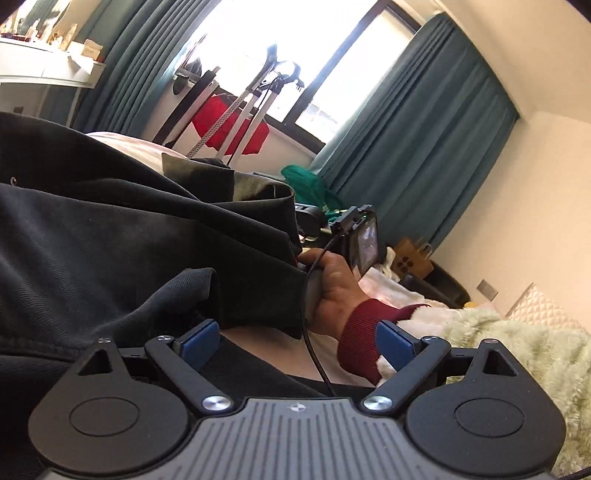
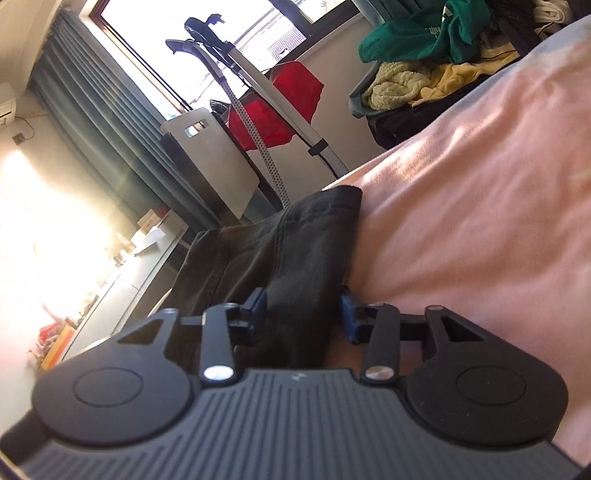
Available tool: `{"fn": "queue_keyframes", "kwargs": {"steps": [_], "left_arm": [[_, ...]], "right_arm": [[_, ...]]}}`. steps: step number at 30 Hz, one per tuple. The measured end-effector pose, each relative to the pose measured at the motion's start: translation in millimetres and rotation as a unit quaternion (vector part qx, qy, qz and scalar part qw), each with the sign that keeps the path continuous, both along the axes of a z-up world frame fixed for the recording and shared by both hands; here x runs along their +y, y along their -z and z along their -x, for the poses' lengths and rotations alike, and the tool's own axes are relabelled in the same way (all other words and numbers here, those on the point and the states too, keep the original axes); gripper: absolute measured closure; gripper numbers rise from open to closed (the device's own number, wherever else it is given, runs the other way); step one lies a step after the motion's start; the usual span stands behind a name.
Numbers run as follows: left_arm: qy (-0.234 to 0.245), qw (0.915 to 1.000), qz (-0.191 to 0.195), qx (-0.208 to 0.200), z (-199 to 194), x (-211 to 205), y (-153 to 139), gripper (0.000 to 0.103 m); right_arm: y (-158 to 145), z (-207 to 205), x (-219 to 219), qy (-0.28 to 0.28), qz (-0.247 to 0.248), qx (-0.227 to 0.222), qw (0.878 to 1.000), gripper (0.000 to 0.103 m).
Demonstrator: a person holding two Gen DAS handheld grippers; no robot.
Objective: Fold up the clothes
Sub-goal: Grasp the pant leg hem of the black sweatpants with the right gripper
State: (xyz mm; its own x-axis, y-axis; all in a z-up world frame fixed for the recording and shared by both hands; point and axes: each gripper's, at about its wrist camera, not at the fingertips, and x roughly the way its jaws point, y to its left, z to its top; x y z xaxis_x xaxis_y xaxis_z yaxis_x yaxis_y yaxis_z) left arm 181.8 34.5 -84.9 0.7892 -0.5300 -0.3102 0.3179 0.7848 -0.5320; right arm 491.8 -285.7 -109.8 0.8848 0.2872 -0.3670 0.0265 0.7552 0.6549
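Note:
A dark grey garment (image 1: pixel 110 236) lies bunched over the pink bed sheet (image 2: pixel 480 221), filling the left half of the left wrist view. My left gripper (image 1: pixel 297 341) stands open just in front of a fold of the garment, and its blue pads (image 1: pixel 199 338) hold nothing. In the right wrist view a thick fold of the same garment (image 2: pixel 295 258) fills the gap between the jaws of my right gripper (image 2: pixel 303 312), both pads against the cloth. The left wrist view also shows a hand (image 1: pixel 332 284) in a dark red cuff gripping the right tool at the garment's edge.
A pile of clothes with a green garment (image 2: pixel 417 33) and a yellow towel (image 2: pixel 399 85) lies at the bed's far end. A steamer stand (image 2: pixel 258 92) with red cloth (image 2: pixel 280 107) stands by the window. A fluffy cream blanket (image 1: pixel 517 350) lies on the right.

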Motion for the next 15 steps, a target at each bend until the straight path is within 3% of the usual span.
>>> {"fn": "queue_keyframes", "kwargs": {"steps": [1,2,5,8,15], "left_arm": [[0.002,1.0,0.003,0.002,-3,0,3,0.01],[0.003,1.0,0.004,0.007,-7,1,6,0.01],[0.002,0.9997,0.013,0.018,-12,7,13,0.01],[0.001,0.9995,0.028,0.015,-13,12,14,0.01],[-0.004,0.9996,0.013,-0.025,-2,17,4,0.007]], "right_arm": [[-3,-5,1,0.008,0.009,0.004,1.0,0.088],[-5,-10,3,0.015,0.019,0.009,1.0,0.096],[-19,-1,11,0.033,0.073,-0.002,0.997,0.098],[-37,26,5,0.061,0.092,-0.011,0.994,0.098],[-78,113,-59,0.117,0.112,0.001,0.987,0.098]]}}
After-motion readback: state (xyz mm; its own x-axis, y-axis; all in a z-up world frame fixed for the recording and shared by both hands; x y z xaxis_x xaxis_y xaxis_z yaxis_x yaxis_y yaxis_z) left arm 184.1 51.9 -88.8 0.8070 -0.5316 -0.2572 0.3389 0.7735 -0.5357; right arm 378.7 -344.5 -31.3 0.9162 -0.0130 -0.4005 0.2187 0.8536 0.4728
